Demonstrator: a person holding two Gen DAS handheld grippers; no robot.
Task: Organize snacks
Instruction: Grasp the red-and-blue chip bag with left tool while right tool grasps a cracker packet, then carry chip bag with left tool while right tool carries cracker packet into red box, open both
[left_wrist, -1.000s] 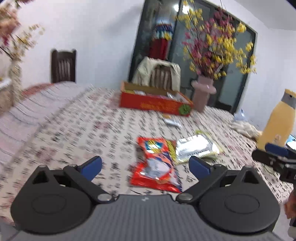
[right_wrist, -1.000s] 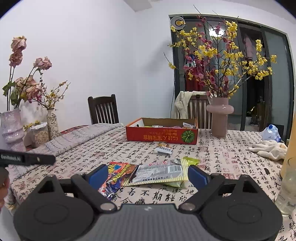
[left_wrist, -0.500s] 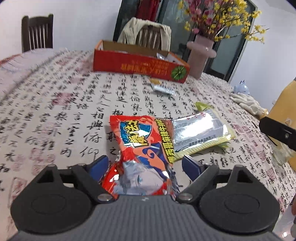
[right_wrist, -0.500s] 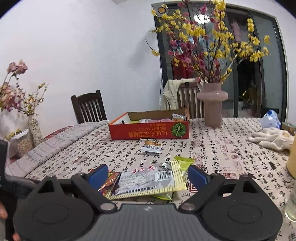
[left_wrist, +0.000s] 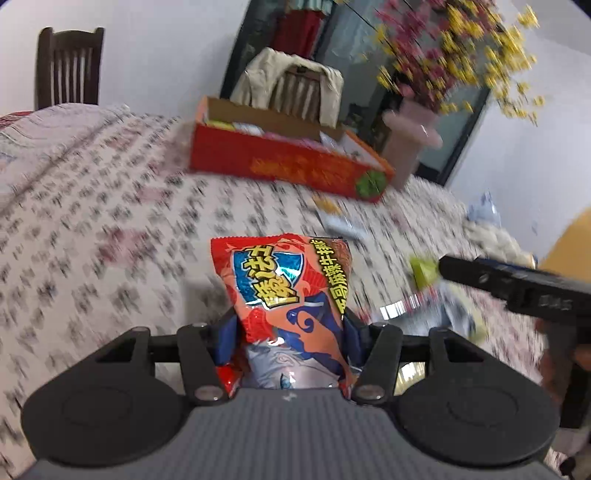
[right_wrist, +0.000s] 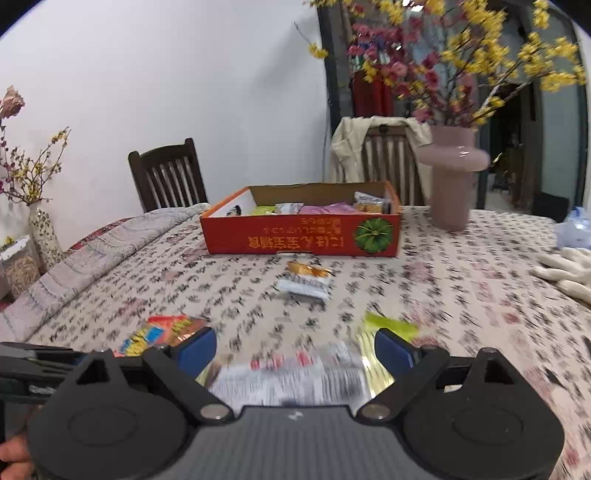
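Note:
My left gripper (left_wrist: 290, 334) is shut on a red snack bag (left_wrist: 284, 291) and holds it up above the table, pointing toward the red cardboard snack box (left_wrist: 288, 166). The bag also shows in the right wrist view (right_wrist: 159, 332). My right gripper (right_wrist: 295, 349) is open, its fingers on either side of a silver and yellow snack packet (right_wrist: 295, 373) that lies on the table. The box (right_wrist: 303, 236) holds several snacks. Two small packets (right_wrist: 306, 282) lie in front of the box.
A pink vase (right_wrist: 452, 181) with flowering branches stands right of the box. White gloves (right_wrist: 565, 269) lie at the right. Chairs (right_wrist: 168, 173) stand behind the table. A yellow bottle (left_wrist: 565, 243) is at the far right in the left wrist view.
My left gripper closed on the red bag and lifted it off the table. My right gripper moved forward and down over the silver packet.

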